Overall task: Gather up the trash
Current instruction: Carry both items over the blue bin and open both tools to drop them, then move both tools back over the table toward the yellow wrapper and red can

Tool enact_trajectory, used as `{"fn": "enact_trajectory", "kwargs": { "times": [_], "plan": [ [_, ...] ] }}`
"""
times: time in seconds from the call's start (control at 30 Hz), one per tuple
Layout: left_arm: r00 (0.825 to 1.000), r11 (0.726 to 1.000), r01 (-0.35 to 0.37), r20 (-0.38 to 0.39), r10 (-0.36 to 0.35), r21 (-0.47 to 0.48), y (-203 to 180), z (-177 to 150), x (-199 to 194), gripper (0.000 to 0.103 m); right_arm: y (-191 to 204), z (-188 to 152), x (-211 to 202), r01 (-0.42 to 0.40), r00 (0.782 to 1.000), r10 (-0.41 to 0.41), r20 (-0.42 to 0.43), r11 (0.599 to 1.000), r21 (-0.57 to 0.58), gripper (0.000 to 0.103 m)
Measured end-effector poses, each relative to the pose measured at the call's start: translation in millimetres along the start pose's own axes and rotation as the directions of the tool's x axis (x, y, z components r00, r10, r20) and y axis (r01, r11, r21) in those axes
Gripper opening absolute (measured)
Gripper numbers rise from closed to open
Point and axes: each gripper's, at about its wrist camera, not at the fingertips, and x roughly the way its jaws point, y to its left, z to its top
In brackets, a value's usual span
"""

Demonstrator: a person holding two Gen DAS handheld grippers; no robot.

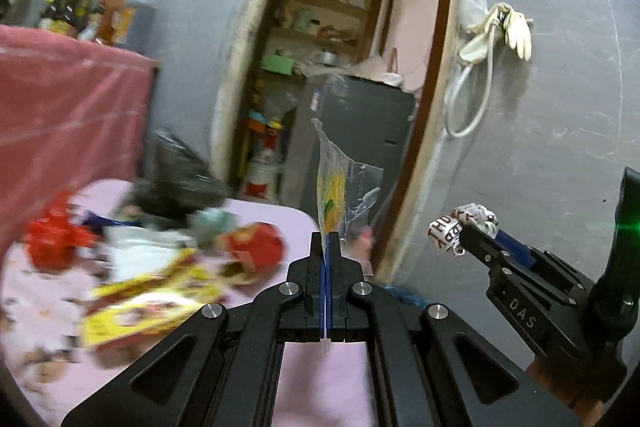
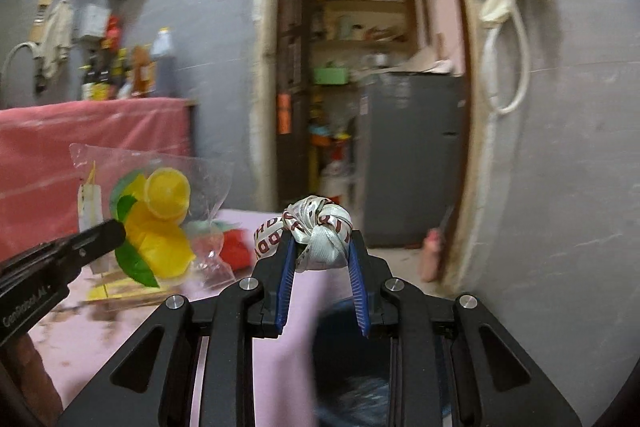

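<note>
Knotted white ribbon wad (image 2: 320,233), red lettering; clear plastic bag (image 2: 152,211), lemon print.

Motion blur smears the wrappers (image 1: 152,291) on the pink table (image 1: 320,379).

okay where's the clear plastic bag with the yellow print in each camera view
Left wrist: clear plastic bag stands edge-on at centre, pinched in the left gripper.
Right wrist: bag at left, seen flat, in the left gripper.
Shared landmark: the open doorway straight behind.
</note>
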Motion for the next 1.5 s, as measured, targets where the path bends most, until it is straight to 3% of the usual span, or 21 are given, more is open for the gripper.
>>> {"fn": "enact_trajectory", "kwargs": {
  "times": [0.13, 0.27, 0.47, 0.53, 0.7, 0.9, 1.0, 1.03, 1.2, 1.5],
  "plan": [
    [0.997, 0.999, 0.017, -0.078, -0.019, -0.028, -15.7, -1.6, 44.1, 0.0, -33.1, -10.4, 19.6, 0.055, 0.998, -0.054, -0.021, 0.998, 0.031, 0.024],
    [0.981, 0.999, 0.011, -0.191, -0.018, -0.039, -27.6, -12.7, 85.4, 0.0, -61.0, -33.7, 38.3, 0.085, 0.993, -0.078, -0.087, 0.993, 0.078, 0.024],
    [0.934, 0.999, 0.006, -0.358, -0.017, -0.032, -38.1, -35.0, 130.2, 0.0, -77.6, -70.5, 66.3, 0.1, 0.969, -0.075, -0.237, 0.99, 0.095, 0.024],
    [0.92, 1.0, 0.005, -0.391, -0.011, -0.017, -40.8, -41.3, 141.0, 0.0, -79.7, -79.9, 71.1, 0.102, 0.959, -0.073, -0.274, 0.991, 0.091, 0.024],
    [0.906, 1.0, 0.014, -0.422, -0.012, 0.003, -45.3, -49.9, 151.7, 0.0, -85.7, -91.5, 76.9, 0.097, 0.942, -0.056, -0.331, 0.99, 0.107, 0.026],
    [0.907, 1.0, 0.021, -0.42, -0.019, -0.002, -43.0, -53.4, 150.5, 0.004, -90.3, -88.1, 80.2, 0.092, 0.938, -0.047, -0.342, 0.989, 0.117, 0.031],
    [0.913, 1.0, 0.028, -0.406, -0.026, 0.0, -41.7, -53.0, 144.6, 0.017, -90.0, -85.3, 80.7, 0.091, 0.941, -0.048, -0.336, 0.989, 0.114, 0.032],
    [0.915, 1.0, 0.028, -0.402, -0.027, -0.003, -40.7, -53.8, 143.9, 0.026, -90.4, -84.9, 81.5, 0.09, 0.942, -0.047, -0.333, 0.989, 0.115, 0.034],
    [0.938, 0.999, 0.024, -0.346, -0.032, -0.027, -34.1, -42.8, 129.1, 0.033, -89.2, -74.4, 73.7, 0.09, 0.956, -0.052, -0.29, 0.989, 0.117, 0.037],
    [0.984, 0.998, -0.069, -0.168, 0.068, 0.001, -10.8, -9.3, 76.3, 0.062, -70.6, -31.4, 34.6, 0.083, 0.992, -0.073, -0.1, 0.992, 0.099, 0.076]
  ]
}}
